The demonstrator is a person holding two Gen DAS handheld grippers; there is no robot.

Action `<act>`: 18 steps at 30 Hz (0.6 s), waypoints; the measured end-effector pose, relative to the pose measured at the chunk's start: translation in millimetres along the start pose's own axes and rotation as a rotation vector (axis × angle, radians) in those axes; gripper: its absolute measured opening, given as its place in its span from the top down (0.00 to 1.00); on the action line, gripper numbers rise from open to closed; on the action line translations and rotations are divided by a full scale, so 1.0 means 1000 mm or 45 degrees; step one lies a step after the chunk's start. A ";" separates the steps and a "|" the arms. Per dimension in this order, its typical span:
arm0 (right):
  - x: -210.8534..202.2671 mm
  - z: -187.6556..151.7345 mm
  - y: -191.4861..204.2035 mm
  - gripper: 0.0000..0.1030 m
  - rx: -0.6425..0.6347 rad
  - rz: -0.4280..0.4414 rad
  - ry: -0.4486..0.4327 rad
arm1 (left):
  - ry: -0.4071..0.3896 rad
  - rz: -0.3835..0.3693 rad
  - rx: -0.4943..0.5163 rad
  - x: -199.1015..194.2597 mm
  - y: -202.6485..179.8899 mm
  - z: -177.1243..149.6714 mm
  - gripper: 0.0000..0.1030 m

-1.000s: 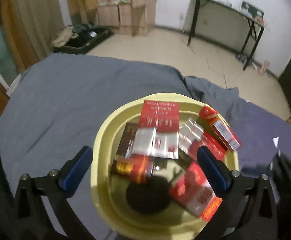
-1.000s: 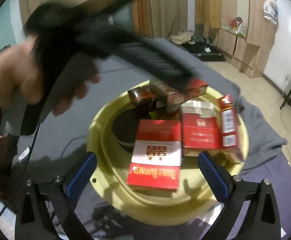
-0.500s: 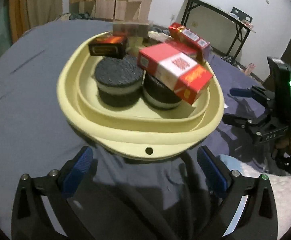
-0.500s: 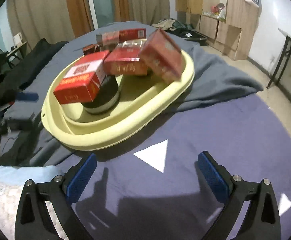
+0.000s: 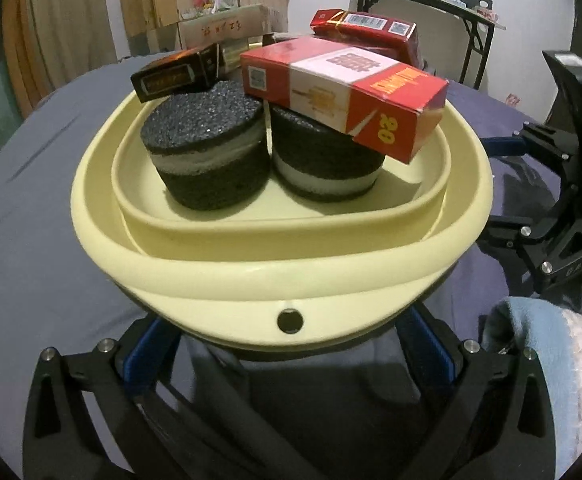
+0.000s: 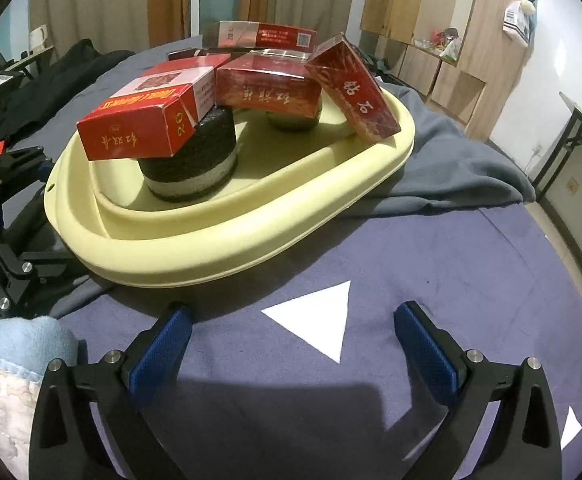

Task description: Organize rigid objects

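Left hand-held gripper (image 5: 287, 350): fingers spread wide apart, nothing between the pads. The blue pads sit low, just under the near rim of the basin (image 5: 251, 276), and the rim hides their tips; contact with the basin cannot be determined.

Right hand-held gripper (image 6: 291, 344): fingers spread wide apart, empty. It sits low over the dark blue cloth (image 6: 431, 256) covering the surface, near the basin but apart from it. A white triangle (image 6: 317, 318) printed on the cloth lies between the two blue pads.

Basin: pale yellow, oval, resting on the cloth. A small round hole (image 5: 289, 320) is in its near wall. Contents:
- Two black round pads with a white band, the left one (image 5: 207, 148) and the right one (image 5: 325, 164), standing side by side on the basin floor.
- A red and white box (image 5: 343, 94) lying tilted on top of the right pad.
- A dark box (image 5: 175, 76) resting on the far edge of the left pad.
- More red boxes (image 6: 267, 88) stacked behind; one red box (image 6: 353, 88) leans tilted against the basin's far rim.

A folded grey blanket (image 6: 459, 168) lies beyond the basin. A light blue sleeve (image 5: 531, 344) shows at the lower right edge of the left view.
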State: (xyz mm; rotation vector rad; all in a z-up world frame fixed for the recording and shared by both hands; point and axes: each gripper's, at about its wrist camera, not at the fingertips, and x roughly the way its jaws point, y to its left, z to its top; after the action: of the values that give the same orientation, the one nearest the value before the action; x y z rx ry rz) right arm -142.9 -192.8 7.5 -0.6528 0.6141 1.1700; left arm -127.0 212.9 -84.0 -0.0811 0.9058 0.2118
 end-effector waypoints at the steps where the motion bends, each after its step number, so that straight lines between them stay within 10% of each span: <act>1: 0.000 0.000 0.000 0.00 0.001 0.001 0.000 | -0.009 0.029 0.009 0.000 -0.007 -0.002 0.00; 18: -0.008 -0.005 -0.003 0.00 0.002 0.001 -0.002 | 0.004 -0.024 -0.055 0.003 0.000 0.000 0.00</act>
State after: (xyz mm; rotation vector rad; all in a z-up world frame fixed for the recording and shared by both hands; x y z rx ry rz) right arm -142.7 -202.4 10.1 -0.6502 0.6139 1.1708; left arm -125.5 213.3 -86.3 -0.1305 0.9036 0.2136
